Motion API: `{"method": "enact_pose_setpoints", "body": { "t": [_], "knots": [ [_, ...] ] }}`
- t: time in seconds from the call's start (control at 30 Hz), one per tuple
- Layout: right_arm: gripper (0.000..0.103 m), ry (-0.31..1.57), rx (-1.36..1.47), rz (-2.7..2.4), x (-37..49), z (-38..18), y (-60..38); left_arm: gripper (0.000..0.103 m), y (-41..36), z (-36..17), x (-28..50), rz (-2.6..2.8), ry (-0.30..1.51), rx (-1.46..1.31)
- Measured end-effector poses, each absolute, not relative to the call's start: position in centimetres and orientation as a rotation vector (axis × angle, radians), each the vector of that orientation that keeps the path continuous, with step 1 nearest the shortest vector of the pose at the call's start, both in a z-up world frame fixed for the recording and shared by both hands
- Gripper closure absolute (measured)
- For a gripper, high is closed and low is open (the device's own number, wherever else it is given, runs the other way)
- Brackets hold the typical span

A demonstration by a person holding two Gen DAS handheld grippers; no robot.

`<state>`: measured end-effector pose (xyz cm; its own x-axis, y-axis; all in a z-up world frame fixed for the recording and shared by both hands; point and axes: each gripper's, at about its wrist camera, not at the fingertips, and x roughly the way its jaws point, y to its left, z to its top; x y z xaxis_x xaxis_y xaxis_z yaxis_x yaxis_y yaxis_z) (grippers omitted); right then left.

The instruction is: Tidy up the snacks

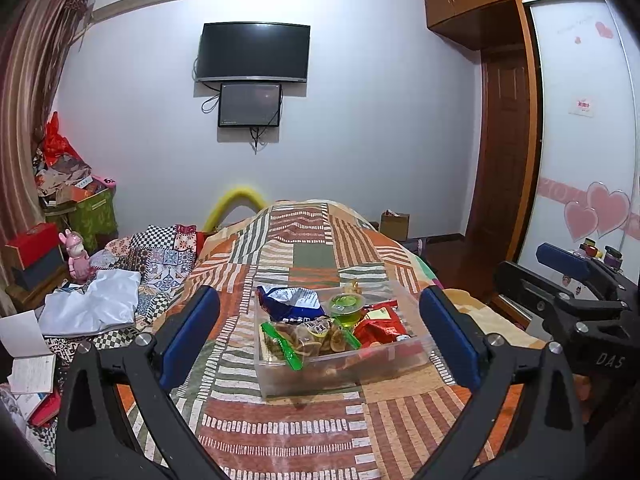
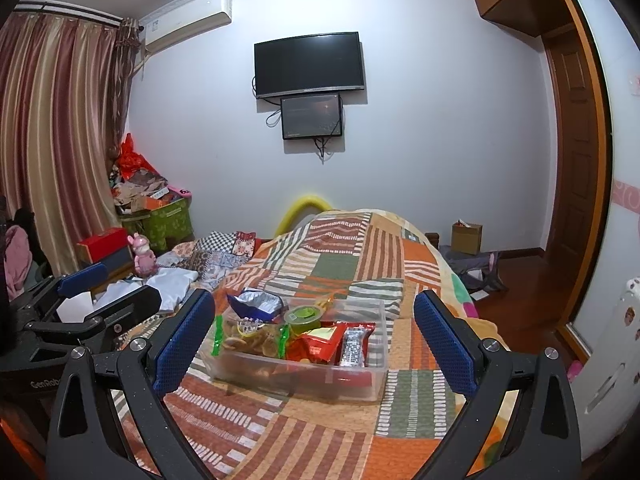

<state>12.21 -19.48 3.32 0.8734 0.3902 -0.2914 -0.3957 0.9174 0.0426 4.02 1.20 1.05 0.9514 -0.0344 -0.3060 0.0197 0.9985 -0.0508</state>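
**Snacks in 1 box, both my grabbers wide open**

1 big bed w/ a striped patch blanket, right in front of me. 1 clear plastic box sits on it, between my finger pads but not touching them.

My left gripper is spread wide & holds nothing. My right gripper is spread wide too, nothing in it. In the left view I see the right one off at the side, apart from the box.

In the box: 1 blue bag at the back, 1 red bag, 1 green jelly cup, 1 bag of round yellow chips w/ a green edge. In the right view, 1 small dark bar too. More may be under, can't tell.

Around: 2 black screens on the wall, big TV & small one under it. 1 pink bunny toy at the left by a pile of boxes. 1 white cloth on the bed's left side. Nothing blocks my way to the box.
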Motion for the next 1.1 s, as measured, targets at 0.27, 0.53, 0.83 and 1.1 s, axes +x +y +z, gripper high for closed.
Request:
{"method": "enact_pose_setpoints", "body": {
  "t": [0.27, 0.53, 0.83, 1.1],
  "knots": [
    [0.003, 0.297, -0.013, 0.414, 12.12, 3.55, -19.59, 0.002, 1.09, 1.02, 3.99, -0.031, 0.310, -0.051],
    [0.003, 0.299, -0.011, 0.415, 12.14, 3.60, -19.54, 0.002, 1.25, 1.06, 4.00, -0.028, 0.309, -0.057],
    [0.003, 0.299, -0.009, 0.419, 12.15, 3.64, -19.54, 0.002, 1.25, 1.18, 3.98, -0.036, 0.307, -0.062],
    [0.003, 0.299, -0.005, 0.419, 12.19, 3.73, -19.60, 0.002, 1.22, 1.23, 4.06, -0.049, 0.307, -0.067]
  ]
}}
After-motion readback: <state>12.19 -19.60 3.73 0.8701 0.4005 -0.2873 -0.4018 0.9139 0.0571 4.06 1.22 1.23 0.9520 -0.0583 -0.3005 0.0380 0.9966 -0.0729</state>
